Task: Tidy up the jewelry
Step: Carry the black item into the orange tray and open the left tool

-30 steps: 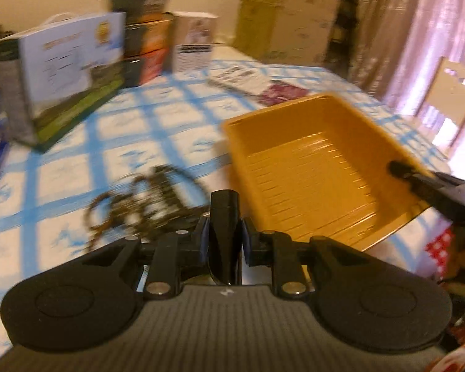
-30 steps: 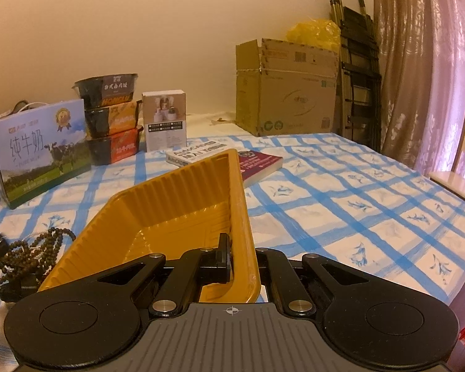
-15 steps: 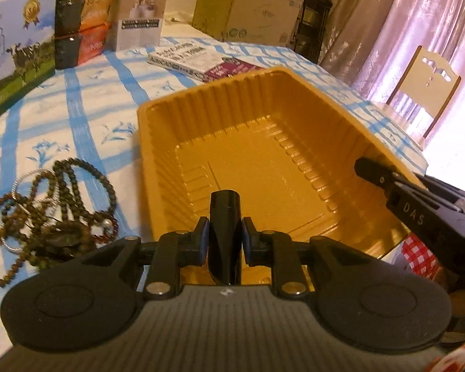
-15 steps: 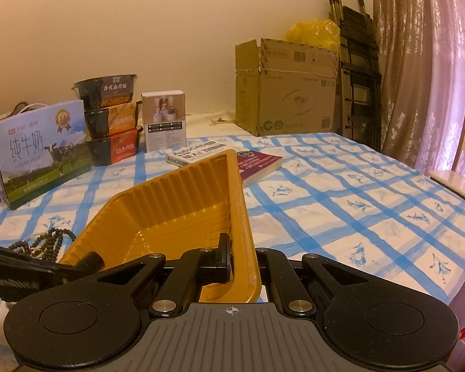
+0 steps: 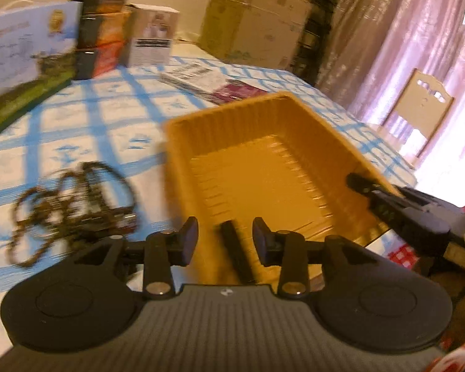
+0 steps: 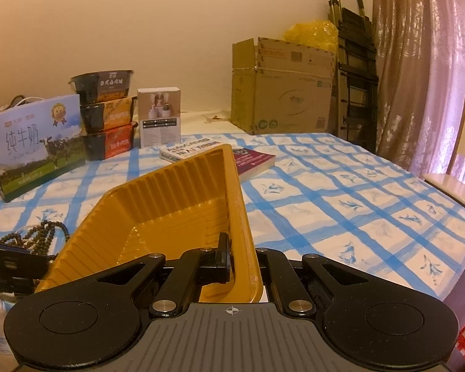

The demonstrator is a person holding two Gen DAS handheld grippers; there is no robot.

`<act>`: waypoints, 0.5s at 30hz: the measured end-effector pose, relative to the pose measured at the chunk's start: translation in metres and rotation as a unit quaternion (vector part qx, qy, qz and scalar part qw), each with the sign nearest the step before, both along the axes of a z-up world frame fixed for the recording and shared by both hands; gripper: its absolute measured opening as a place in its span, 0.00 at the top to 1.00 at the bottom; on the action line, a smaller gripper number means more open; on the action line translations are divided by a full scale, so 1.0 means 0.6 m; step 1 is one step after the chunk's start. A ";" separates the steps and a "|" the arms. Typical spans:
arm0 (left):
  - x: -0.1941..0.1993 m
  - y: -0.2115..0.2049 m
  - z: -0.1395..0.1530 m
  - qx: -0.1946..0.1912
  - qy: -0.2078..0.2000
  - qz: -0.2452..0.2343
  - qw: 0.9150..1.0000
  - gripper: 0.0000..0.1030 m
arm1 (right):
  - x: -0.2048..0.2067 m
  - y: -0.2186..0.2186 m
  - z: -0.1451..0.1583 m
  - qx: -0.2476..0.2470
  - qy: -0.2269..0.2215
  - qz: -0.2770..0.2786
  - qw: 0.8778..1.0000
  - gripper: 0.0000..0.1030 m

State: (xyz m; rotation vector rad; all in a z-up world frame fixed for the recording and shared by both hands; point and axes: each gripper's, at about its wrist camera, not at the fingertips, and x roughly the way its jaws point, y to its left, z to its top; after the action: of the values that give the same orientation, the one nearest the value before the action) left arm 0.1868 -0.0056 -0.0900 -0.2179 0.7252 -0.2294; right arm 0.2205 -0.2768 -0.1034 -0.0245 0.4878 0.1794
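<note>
An orange plastic tray [image 5: 263,167] lies on the blue-checked tablecloth. My right gripper [image 6: 241,257] is shut on the tray's near right rim [image 6: 241,217] and also shows in the left wrist view [image 5: 396,207]. My left gripper [image 5: 224,238] is open above the tray's near left corner. A small dark stick-like object [image 5: 235,251] is blurred between its fingers, over the tray; whether it touches the tray I cannot tell. A pile of brown beaded strands [image 5: 71,198] lies on the cloth left of the tray, also in the right wrist view [image 6: 37,235].
A milk carton box [image 6: 37,145], stacked noodle bowls [image 6: 108,124], a small white box [image 6: 159,121] and a book [image 6: 223,158] stand at the table's far side. A cardboard box [image 6: 282,86] sits behind. A wooden chair [image 5: 418,114] stands at the right.
My left gripper swung from the bead pile to over the tray, then opened; the dark object it held now lies loose between its fingers. My right gripper stays shut on the rim.
</note>
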 end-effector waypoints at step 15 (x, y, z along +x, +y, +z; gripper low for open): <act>-0.067 0.103 -0.008 0.119 0.003 0.065 0.991 0.67 | -0.005 -0.028 -0.001 -0.004 0.001 -0.018 1.000 0.96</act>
State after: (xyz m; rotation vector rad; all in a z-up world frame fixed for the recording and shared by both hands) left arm 0.1468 0.0560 -0.0948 -0.0378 0.7354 -0.0175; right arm 0.2175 -0.2936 -0.1041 -0.0240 0.4915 0.1421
